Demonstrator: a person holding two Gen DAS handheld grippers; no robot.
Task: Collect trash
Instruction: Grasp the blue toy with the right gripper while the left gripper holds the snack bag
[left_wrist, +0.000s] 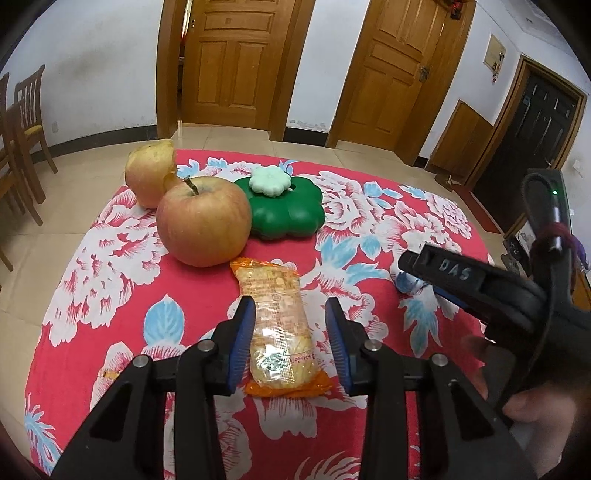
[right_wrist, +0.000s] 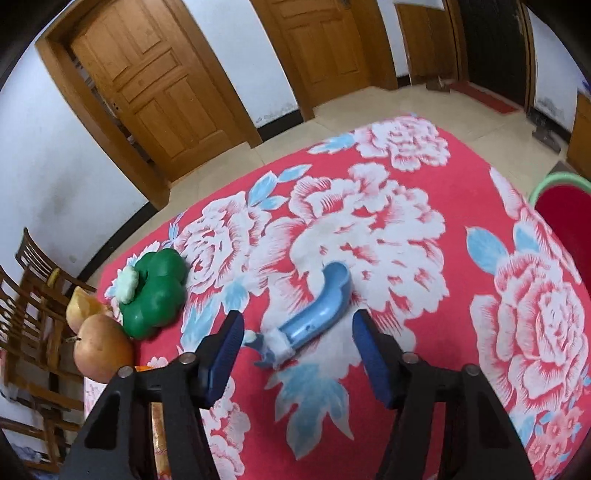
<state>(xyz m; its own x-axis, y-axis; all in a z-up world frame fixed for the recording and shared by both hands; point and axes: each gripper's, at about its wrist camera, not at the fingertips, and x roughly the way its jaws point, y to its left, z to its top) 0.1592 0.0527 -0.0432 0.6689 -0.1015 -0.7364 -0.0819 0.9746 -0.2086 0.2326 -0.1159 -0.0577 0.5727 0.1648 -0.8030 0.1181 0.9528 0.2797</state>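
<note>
The left gripper (left_wrist: 290, 339) straddles an orange-ended snack wrapper (left_wrist: 279, 328) that lies lengthwise on the red flowered cloth (left_wrist: 110, 266). The left blue pad (left_wrist: 242, 343) sits right against the wrapper's left edge; the right pad (left_wrist: 338, 343) stands a little off its right edge, with cloth showing between. So the jaws are part open around the wrapper and do not clamp it. The wrapper's near end lies level with the pads' bases and its far end reaches past the fingertips toward a whole apple (left_wrist: 203, 221). Behind that apple sits a bitten apple (left_wrist: 149, 175), and just right of the whole one a green flower-shaped container (left_wrist: 286, 214) with a pale lid (left_wrist: 269, 181).

The right gripper (right_wrist: 297, 332) hangs over a curved blue plastic piece (right_wrist: 317, 310) with a white band near its near end. The piece lies on the cloth between the two fingers, slanting away to the right, nearer the left pad (right_wrist: 225, 350) than the right one (right_wrist: 373, 358). Neither pad touches it; the jaws are open with gaps on both sides. In the left view this gripper's tip covers most of the piece.

A hand (left_wrist: 532, 406) shows at the lower right of the left view.
</note>
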